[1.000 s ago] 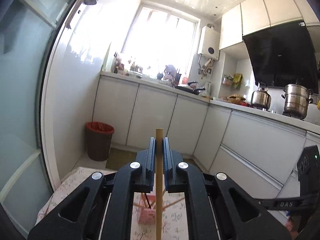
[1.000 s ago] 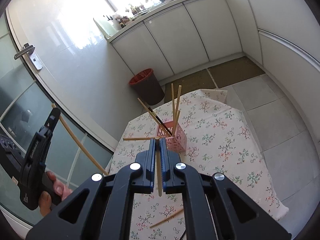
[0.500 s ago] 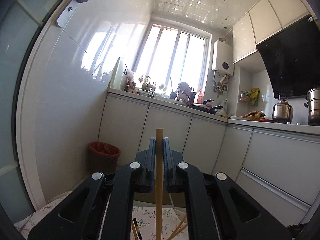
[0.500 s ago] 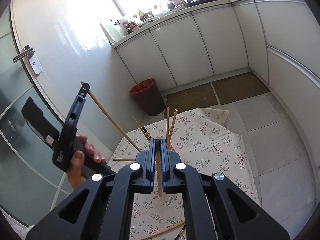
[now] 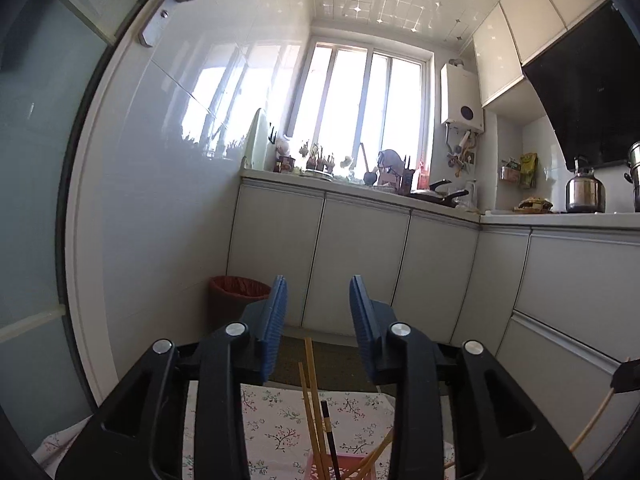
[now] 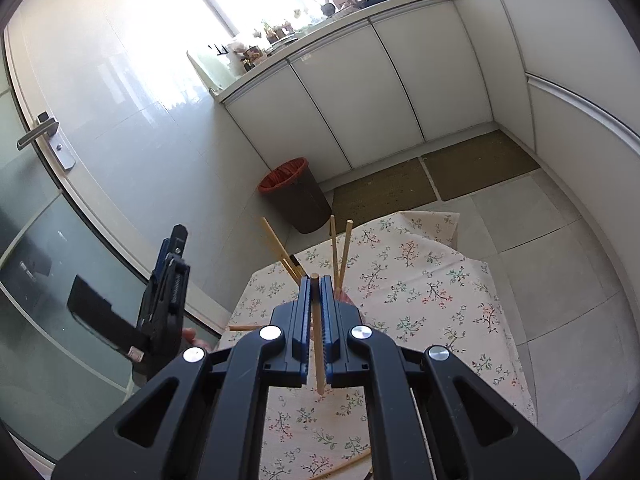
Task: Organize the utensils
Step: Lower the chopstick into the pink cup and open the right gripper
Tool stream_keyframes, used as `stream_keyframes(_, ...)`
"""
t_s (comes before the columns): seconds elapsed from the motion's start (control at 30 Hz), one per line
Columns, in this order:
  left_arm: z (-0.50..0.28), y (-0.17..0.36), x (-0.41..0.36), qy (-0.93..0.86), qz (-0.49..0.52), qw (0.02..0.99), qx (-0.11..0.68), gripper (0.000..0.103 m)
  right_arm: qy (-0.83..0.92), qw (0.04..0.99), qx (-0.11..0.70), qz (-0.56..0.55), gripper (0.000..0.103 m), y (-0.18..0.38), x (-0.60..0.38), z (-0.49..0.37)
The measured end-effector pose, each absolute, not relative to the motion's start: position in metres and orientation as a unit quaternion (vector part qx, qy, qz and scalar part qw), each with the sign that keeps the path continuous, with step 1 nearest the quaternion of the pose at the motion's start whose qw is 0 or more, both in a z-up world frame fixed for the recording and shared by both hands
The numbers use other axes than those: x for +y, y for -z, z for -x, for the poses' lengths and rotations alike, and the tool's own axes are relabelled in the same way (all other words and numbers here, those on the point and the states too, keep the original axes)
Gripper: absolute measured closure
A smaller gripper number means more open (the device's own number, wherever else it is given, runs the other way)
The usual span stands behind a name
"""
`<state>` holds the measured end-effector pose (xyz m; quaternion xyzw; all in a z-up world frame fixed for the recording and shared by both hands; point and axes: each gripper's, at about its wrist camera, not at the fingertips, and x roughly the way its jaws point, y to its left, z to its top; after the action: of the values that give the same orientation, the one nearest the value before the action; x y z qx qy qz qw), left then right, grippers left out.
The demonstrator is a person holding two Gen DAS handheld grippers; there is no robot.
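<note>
White kitchen cabinets (image 6: 400, 92) ring a table under a floral cloth (image 6: 432, 304). Right gripper (image 6: 316, 280) clamps a wooden chopstick (image 6: 319, 344) lengthwise between its blue ridged pads. Left gripper (image 5: 318, 296), jaws just opened with nothing between, hangs above the pink lattice basket (image 5: 344, 466) holding upright bamboo chopsticks (image 5: 310, 392) and a dark one

A bin (image 6: 294, 194) with a red liner stands on the floor by the white cabinets (image 6: 396, 80), just beyond the floral tablecloth (image 6: 432, 300). Two brown mats (image 6: 436, 176) lie along the cabinet foot. The worktop under the window (image 5: 360, 108) is crowded with small pots and a black pan (image 5: 436, 196). A kettle (image 5: 585, 191) sits below the dark hood (image 5: 588, 92), a white heater (image 5: 461, 100) hangs on the wall, and a door handle (image 6: 38, 134) shows at left.
</note>
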<state>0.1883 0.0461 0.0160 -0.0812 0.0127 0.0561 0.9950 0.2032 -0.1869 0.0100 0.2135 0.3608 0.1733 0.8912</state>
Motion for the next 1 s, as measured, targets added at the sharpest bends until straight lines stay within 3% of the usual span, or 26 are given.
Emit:
stream_keyframes(0.07,-0.173,-0.036,0.057,-0.062,0.086,0.994,0.001,0.061,-0.175,0.894,0.35,-0.217,0.098,-0.021,-0.182,-0.205)
stream_keyframes(0.2,-0.148,-0.061,0.084,-0.078,0.107,0.991,-0.004,0.06,-0.169,0.906,0.322,-0.218,0.098,-0.044,-0.168,-0.217)
stream_keyframes(0.33,-0.13,-0.069,0.103,-0.089,0.119,0.989,-0.004,0.053,-0.148,0.922,0.3,-0.193,0.098,-0.054,-0.15,-0.239)
stream_keyframes(0.67,-0.136,-0.062,0.124,-0.102,0.139,0.985,0.013,0.052,-0.126,0.94,0.3,-0.107,0.098,-0.003,-0.096,-0.29)
stream_keyframes(0.87,-0.145,-0.054,0.123,-0.101,0.137,0.985,0.041,0.039,-0.139,0.933,0.321,-0.085,0.092,0.027,-0.072,-0.297)
stream_keyframes(1.0,-0.161,-0.048,0.112,-0.102,0.111,0.983,0.102,0.038,-0.121,0.944,0.299,-0.075,0.074,0.011,-0.075,-0.28)
